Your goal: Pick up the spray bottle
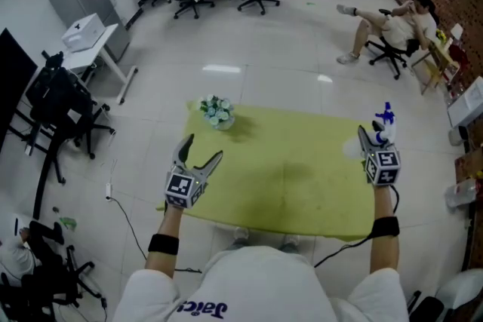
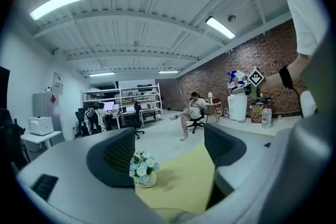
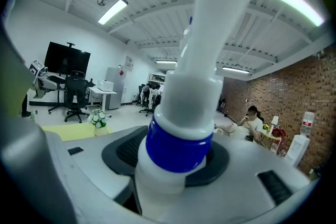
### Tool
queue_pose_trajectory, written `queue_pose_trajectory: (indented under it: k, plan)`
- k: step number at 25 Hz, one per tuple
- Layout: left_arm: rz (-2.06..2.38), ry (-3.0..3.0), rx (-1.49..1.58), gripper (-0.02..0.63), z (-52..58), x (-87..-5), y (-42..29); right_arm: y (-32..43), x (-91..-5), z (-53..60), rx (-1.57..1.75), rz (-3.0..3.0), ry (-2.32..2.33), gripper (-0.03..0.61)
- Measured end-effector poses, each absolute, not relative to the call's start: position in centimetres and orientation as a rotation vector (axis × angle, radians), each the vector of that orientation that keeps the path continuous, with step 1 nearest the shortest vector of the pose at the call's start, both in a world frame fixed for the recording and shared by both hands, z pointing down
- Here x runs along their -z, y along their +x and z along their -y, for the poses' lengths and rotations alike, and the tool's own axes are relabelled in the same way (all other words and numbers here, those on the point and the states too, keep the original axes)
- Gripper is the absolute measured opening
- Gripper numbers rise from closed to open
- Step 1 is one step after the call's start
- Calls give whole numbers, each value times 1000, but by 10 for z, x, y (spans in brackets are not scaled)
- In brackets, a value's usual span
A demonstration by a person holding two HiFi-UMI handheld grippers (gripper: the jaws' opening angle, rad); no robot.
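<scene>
At the table's (image 1: 287,177) right edge, your right gripper (image 1: 375,133) is clamped on the spray bottle (image 1: 386,119). The jaws pinch its white body just under the blue collar (image 3: 178,147), nozzle up. From the left gripper view, the bottle hangs well above the tabletop. Your left gripper (image 1: 204,147) hovers over the near-left corner, jaws spread wide and empty. The flower pot (image 1: 217,113) sits at the far-left corner, beyond that gripper and apart from it. Between your two grippers stretches the broad yellow-green top. Past the far edge, pale floor (image 1: 287,49) runs out to the desks at the back. A seated person (image 1: 392,23) lounges far right, well apart from the table, and a black chair (image 1: 64,105) stands off the left edge.
</scene>
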State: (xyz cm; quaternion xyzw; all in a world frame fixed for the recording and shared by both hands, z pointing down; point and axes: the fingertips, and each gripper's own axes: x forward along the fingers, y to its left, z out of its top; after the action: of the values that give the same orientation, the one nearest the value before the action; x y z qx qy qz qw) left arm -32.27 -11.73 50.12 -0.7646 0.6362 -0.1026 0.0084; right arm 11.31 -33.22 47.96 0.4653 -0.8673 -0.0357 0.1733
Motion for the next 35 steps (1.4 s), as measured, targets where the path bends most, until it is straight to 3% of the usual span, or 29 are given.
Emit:
queue_pose_trajectory:
  k: [17, 27, 35]
  plan:
    - [-1963, -2431, 217, 426, 121, -504, -281, 81, -548, 226, -100, 2505, 1362, 216]
    - [-1965, -2411, 205, 426, 136, -514, -238, 76, -524, 199, -65, 2548, 1476, 216]
    - [-1985, -2430, 122, 426, 136, -508, -223, 79, -486, 178, 186, 2733, 1502, 216]
